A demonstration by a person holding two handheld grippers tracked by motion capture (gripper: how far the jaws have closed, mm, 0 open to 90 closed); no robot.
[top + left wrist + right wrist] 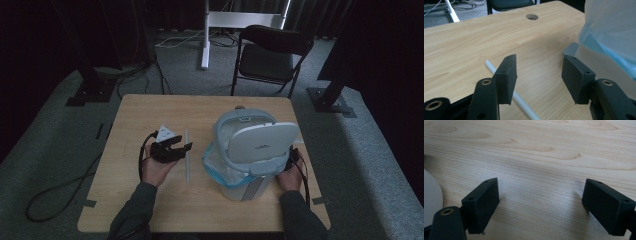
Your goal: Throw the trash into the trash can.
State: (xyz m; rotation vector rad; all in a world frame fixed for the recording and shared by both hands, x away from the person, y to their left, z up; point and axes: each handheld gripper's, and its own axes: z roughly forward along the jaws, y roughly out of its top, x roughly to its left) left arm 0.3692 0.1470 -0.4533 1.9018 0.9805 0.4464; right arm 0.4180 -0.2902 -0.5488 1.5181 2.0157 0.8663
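White tube (187,156) lengthwise front-to-back

Right claw (537,205), jaws wide apart over bare wooden table (544,152); pale rounded edge (431,195) at left.

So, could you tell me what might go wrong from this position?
1. The thin white rod lies loose on the table, partly under the open left gripper; a nudge could roll it away.
2. The bin has its lid raised and its bag hanging over the rim; the left gripper could snag it.
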